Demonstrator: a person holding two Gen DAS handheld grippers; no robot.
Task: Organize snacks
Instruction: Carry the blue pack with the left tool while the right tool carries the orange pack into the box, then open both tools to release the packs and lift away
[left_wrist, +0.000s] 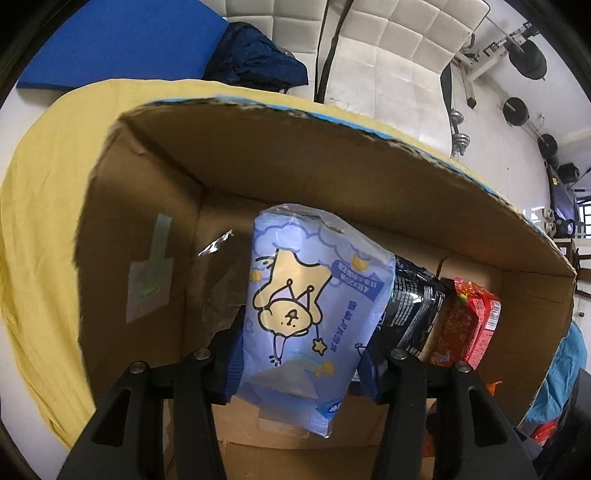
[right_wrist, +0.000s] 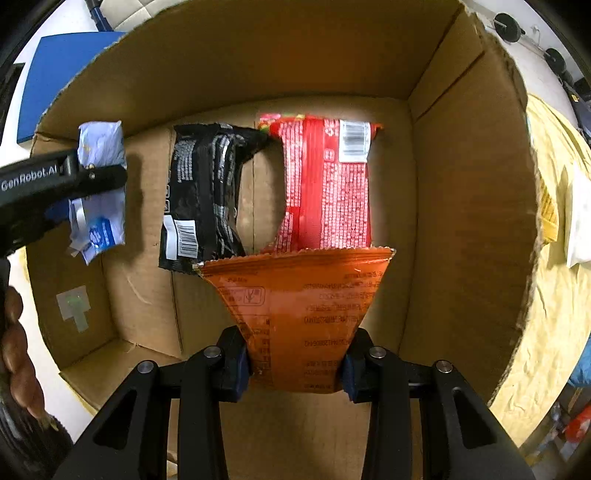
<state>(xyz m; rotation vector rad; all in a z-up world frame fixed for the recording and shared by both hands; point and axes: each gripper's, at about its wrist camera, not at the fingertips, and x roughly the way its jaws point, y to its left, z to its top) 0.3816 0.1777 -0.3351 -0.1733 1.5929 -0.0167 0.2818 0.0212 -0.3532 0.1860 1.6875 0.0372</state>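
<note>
Mid-placement, by the look of it: two packets being lowered into the cardboard box (right_wrist: 461, 155). Left gripper (left_wrist: 299, 363) clamped on a pale blue pouch (left_wrist: 314, 295) with a cartoon bear, centre of the left wrist view, hanging over the box's left side. Right gripper (right_wrist: 295, 365) closed on an orange packet (right_wrist: 303, 302), lower centre of the right wrist view, crimped top edge fanning out above the pads. Already lying flat on the box floor, side by side: a black packet (right_wrist: 207, 195) and a red packet (right_wrist: 328, 184), barcodes up. Next, probably: setting each down on bare cardboard beside those two, then easing the jaws apart. Glossy, crinkly film; likely to slide.
</note>
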